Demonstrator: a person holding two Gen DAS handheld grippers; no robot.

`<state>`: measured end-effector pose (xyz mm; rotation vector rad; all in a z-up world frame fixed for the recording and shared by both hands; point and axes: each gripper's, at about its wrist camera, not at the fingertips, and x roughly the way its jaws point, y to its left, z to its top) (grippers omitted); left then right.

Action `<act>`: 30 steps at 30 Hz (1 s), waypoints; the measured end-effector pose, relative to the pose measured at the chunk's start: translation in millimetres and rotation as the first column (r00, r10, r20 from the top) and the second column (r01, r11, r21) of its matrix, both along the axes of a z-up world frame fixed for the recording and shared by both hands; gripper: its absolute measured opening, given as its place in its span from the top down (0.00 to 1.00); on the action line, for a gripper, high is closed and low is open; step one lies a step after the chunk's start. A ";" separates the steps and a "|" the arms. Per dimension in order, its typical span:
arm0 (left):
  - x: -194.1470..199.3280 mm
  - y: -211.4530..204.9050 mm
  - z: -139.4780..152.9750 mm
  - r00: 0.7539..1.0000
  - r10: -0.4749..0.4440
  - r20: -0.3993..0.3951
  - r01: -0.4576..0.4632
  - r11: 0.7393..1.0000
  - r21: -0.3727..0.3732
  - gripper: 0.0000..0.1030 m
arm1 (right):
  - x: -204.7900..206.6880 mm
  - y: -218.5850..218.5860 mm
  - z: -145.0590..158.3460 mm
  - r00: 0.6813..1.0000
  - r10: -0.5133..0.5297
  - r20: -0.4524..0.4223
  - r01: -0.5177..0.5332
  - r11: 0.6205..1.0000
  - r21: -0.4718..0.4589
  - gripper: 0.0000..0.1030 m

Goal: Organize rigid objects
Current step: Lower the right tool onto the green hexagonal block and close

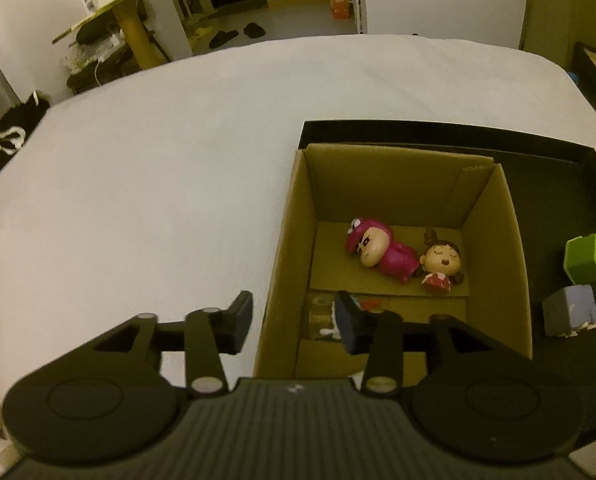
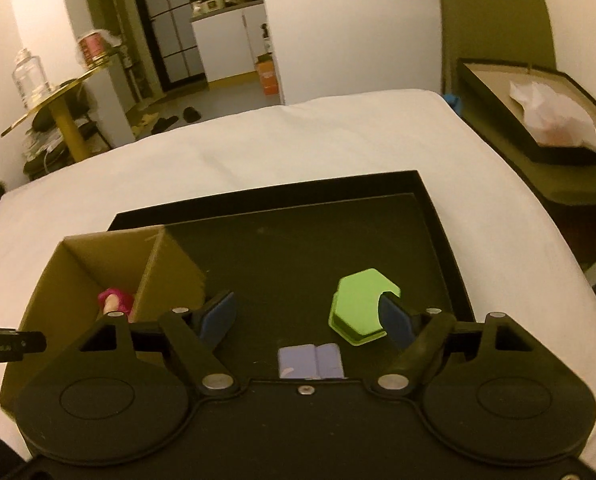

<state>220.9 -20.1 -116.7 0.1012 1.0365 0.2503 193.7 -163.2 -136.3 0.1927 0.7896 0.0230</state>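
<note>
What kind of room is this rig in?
Likely a lived-in home or small apartment: the work surface looks like a white-sheeted bed, slippers lie on the floor beyond it, and a kitchen counter with appliances shows through the doorway.

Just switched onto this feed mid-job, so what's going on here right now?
A person is sorting small toys on a black tray into a cardboard box. Two figurines, a pink one and a brown-haired one, already lie inside. The left tongs hang open over the box's near left wall, holding nothing. The right tongs are open above the tray, with a purple block between the fingers and a green hexagonal piece by the right finger, neither gripped.
</note>
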 end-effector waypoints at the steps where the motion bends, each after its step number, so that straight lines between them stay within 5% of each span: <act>1: 1.3 -1.3 0.0 1.000 -0.001 -0.002 0.001 1.000 0.007 0.51 | 0.7 -2.5 -2.9 1.000 -0.012 -0.004 0.012 1.000 0.007 0.20; 10: 15.9 -11.7 -9.4 0.999 0.001 -0.035 0.001 0.998 0.066 0.40 | 16.8 -15.6 -30.7 0.992 -0.111 -0.064 0.114 0.992 0.045 0.18; 23: 28.6 -19.0 -17.2 0.998 0.016 -0.067 -0.007 0.992 0.129 0.38 | 30.0 -29.8 -56.7 0.969 -0.207 -0.138 0.214 0.976 0.035 0.20; 27: 26.0 -20.1 -12.2 0.998 0.029 -0.051 -0.022 0.990 0.142 0.38 | 28.3 -28.3 -57.6 0.966 -0.202 -0.160 0.202 0.979 -0.018 0.54; 30: 23.9 -20.7 -9.2 0.999 0.028 -0.044 -0.021 0.989 0.147 0.38 | 24.0 -31.6 -52.5 0.967 -0.216 -0.138 0.217 0.976 -0.008 0.55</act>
